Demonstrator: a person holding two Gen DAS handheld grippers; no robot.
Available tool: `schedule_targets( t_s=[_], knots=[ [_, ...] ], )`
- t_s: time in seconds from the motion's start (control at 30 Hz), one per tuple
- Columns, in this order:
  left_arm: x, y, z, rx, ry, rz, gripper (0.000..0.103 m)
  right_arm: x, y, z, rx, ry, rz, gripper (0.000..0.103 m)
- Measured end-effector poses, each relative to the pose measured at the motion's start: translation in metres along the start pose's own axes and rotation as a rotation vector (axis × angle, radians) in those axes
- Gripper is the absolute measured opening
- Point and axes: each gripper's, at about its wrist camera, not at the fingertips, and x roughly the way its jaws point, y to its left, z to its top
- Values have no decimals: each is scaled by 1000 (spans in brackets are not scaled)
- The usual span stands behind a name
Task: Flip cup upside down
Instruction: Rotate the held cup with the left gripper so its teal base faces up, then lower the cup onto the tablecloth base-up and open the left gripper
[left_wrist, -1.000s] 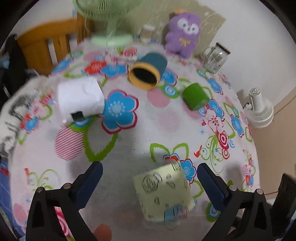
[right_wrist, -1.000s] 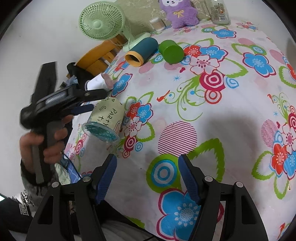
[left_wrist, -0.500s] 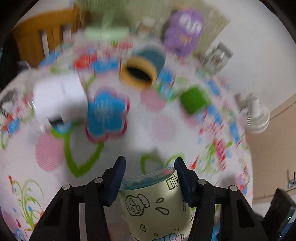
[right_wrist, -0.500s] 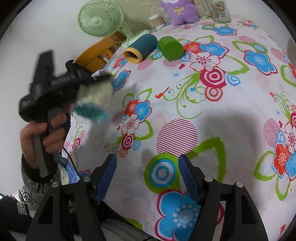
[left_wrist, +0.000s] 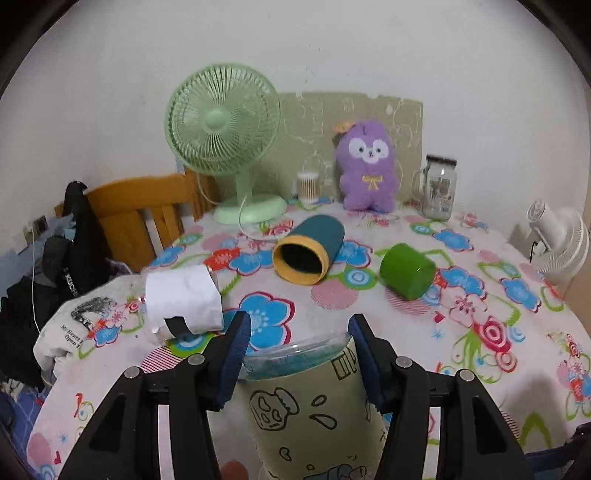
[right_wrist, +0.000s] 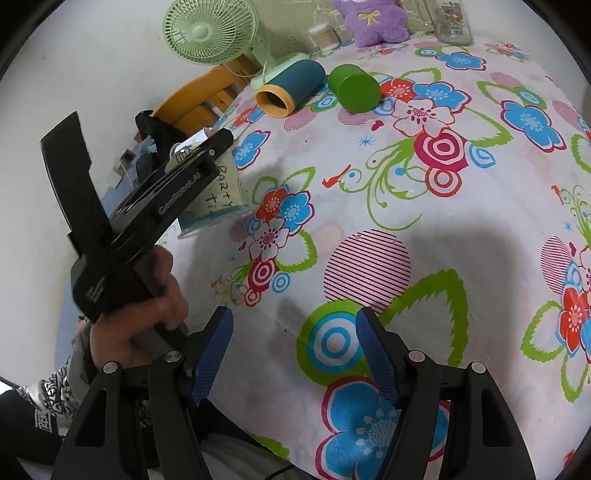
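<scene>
My left gripper (left_wrist: 299, 325) is shut on a pale yellow-green cup (left_wrist: 314, 410) with cartoon drawings and a clear bluish rim. The cup's rim end points away from me, between the blue pads. In the right wrist view the same cup (right_wrist: 218, 192) is held at the table's left edge by the left gripper (right_wrist: 207, 162), tilted, rim down toward the cloth. My right gripper (right_wrist: 295, 347) is open and empty above the flowered tablecloth (right_wrist: 424, 229) near its front edge.
A teal tumbler with a yellow rim (left_wrist: 308, 251) and a green cup (left_wrist: 406, 271) lie on their sides mid-table. A white wrapped cup (left_wrist: 181, 299) lies at left. A green fan (left_wrist: 225, 140), purple plush (left_wrist: 367, 166), glass jar (left_wrist: 439, 184) and wooden chair (left_wrist: 144, 210) stand behind.
My left gripper closed on the yellow-green cup where it lay on its side, lifted it and turned it. The right gripper stayed in place, open.
</scene>
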Motion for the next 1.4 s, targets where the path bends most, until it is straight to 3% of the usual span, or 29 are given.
schedule_targets(
  t_s=[0.07,0.43,0.57,0.77,0.9,1.4],
  knots=[
    [0,-4,-3,-8,25,-32,57,0,0,0,-1,0,1,72],
    [-13,-9,-6,30,70,-26,58,1,0,-1,-2,-3,12,72],
    [-16,-8,-11,19,120,-38,68,2,0,-1,-1,-4,13,72],
    [-20,-7,-18,10,166,-82,91,3,4,0,-13,2,14,72],
    [-28,-3,-14,-11,163,-99,96,3,8,2,-22,-1,11,72],
    [-42,15,-7,-73,164,-141,98,2,17,5,-51,-1,4,72]
  ],
)
